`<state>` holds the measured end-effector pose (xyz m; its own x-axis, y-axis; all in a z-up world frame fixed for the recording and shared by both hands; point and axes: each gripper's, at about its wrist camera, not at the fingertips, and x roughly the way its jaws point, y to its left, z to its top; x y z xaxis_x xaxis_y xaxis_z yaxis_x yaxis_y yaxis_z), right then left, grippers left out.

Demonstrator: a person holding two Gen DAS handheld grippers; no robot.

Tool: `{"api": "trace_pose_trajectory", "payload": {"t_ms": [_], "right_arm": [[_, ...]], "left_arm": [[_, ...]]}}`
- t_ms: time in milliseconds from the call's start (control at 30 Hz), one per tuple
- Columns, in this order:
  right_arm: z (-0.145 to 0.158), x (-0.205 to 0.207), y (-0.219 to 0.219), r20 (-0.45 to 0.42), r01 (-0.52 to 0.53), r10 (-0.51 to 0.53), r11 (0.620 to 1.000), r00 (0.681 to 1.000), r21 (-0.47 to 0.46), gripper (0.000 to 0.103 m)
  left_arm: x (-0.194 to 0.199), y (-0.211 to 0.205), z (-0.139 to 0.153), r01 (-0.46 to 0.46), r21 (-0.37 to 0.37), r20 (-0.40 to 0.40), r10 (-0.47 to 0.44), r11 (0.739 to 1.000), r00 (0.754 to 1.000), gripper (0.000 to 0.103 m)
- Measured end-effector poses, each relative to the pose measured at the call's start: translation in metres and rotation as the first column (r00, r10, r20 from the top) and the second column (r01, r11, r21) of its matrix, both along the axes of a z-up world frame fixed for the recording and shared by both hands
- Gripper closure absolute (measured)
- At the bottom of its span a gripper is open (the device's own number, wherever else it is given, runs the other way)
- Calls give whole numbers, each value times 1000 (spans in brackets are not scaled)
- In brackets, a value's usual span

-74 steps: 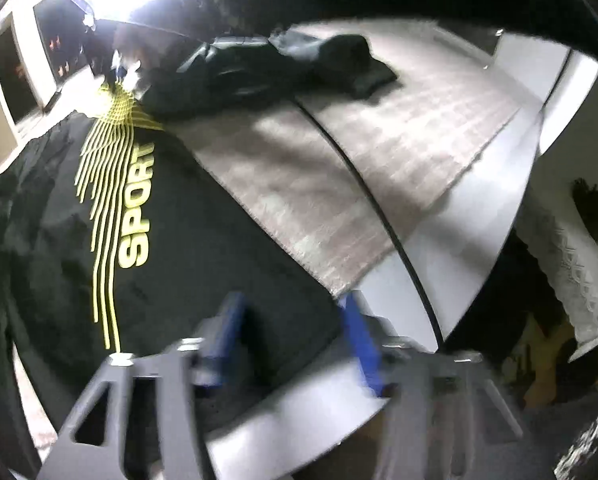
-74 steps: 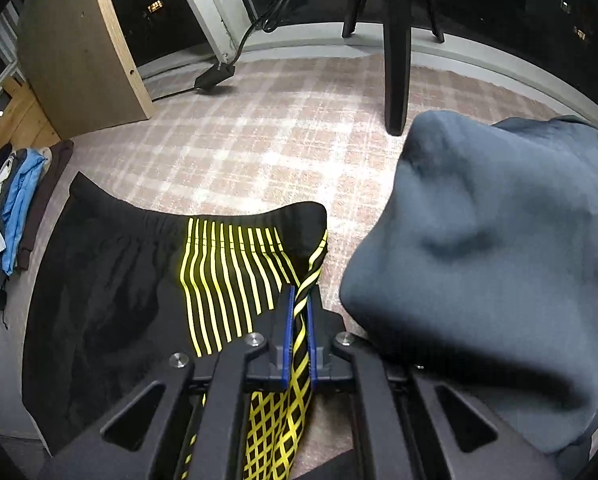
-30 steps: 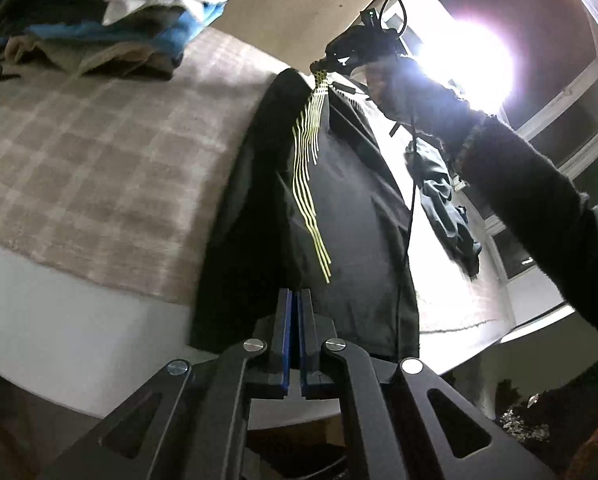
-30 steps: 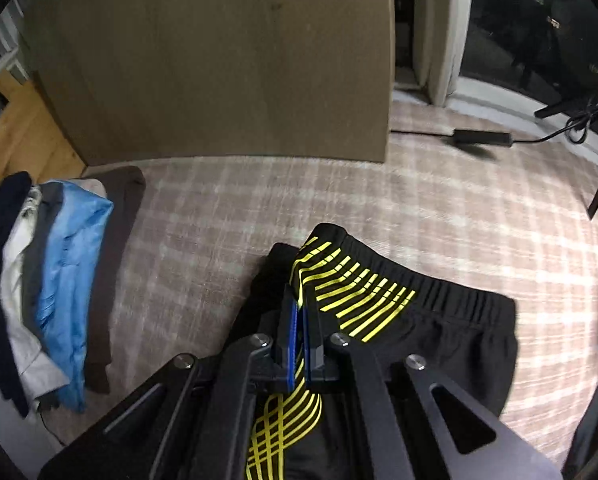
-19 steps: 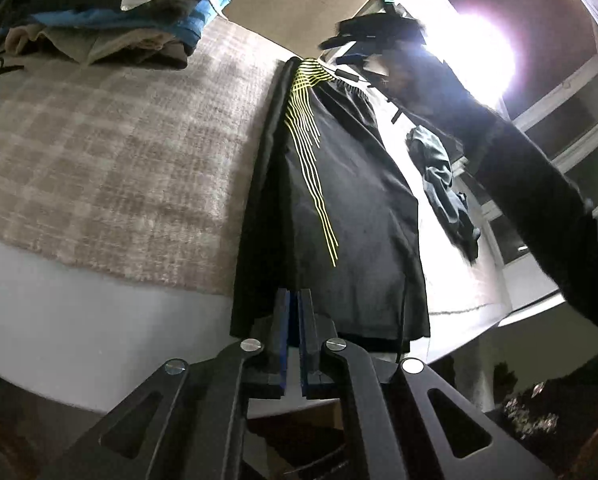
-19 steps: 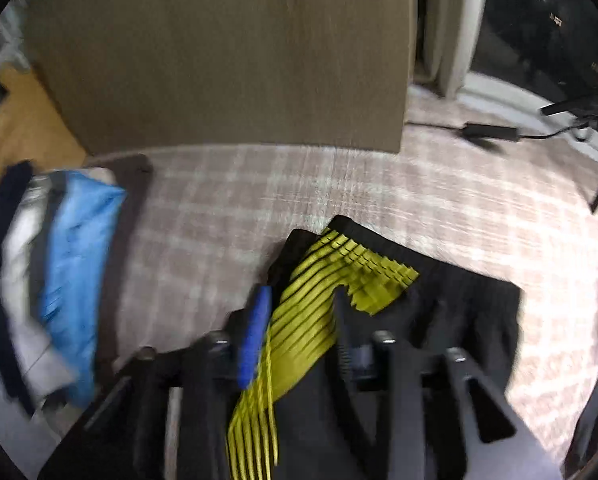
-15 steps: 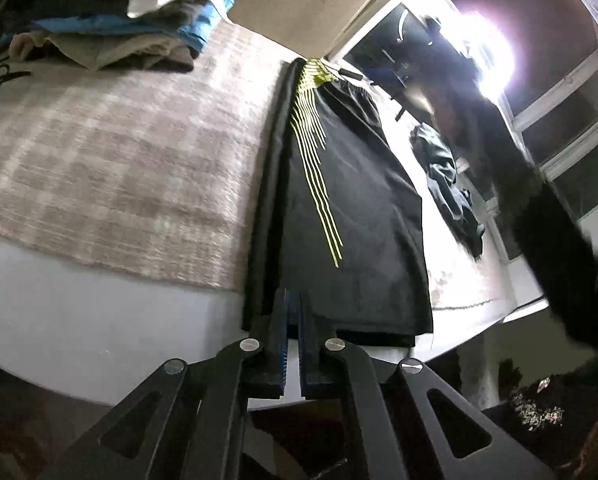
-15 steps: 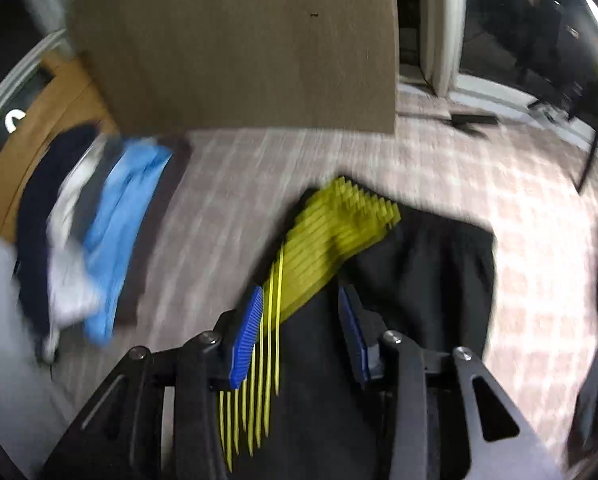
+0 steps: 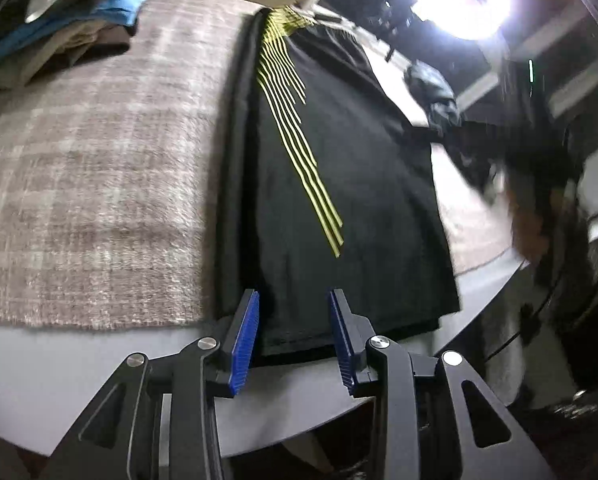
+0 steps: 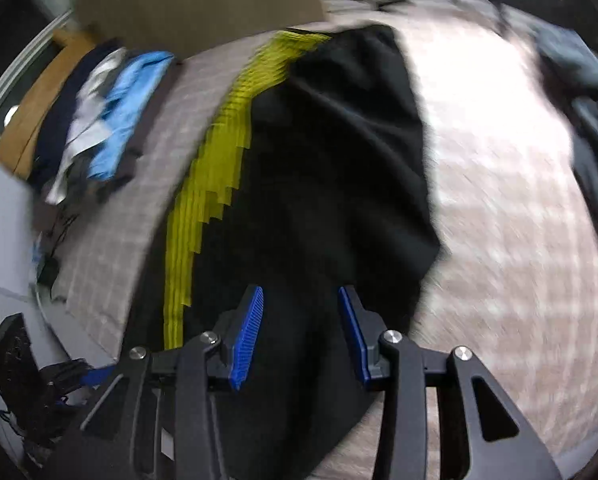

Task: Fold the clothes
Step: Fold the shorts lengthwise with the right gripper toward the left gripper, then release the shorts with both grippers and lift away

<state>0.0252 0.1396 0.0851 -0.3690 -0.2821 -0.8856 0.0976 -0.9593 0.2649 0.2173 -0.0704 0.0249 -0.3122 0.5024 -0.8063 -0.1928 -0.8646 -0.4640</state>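
Black shorts [image 9: 339,152] with yellow stripes lie folded lengthwise on the plaid cloth [image 9: 99,168] that covers the table. My left gripper [image 9: 293,336] is open at the hem end, its blue pads on either side of the hem edge without pinching it. In the right wrist view the same shorts [image 10: 331,152] stretch away toward the waistband, blurred by motion. My right gripper [image 10: 301,332] hangs open just above the black fabric, with nothing between its fingers.
A stack of folded clothes [image 9: 59,12] sits at the far left, also in the right wrist view as a blue and white stack of clothes [image 10: 99,120]. A dark crumpled garment [image 10: 579,80] lies at the right. A person's dark sleeve [image 9: 539,140] crosses the right side. The table's white edge [image 9: 99,360] runs near my left gripper.
Both grippers have opened and let go of the shorts. The right one has drawn back from the waistband along the shorts. The shorts now lie flat, folded in half.
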Motion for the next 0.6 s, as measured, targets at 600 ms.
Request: {"api": "trace_pose_trajectory", "payload": {"t_ms": [600], "right_arm": [[-37,-217,-80,145,3,-14,997,989,81,96]], "left_arm": [[3,2,8,14,-7,-70,-15,1000,997,101]]}}
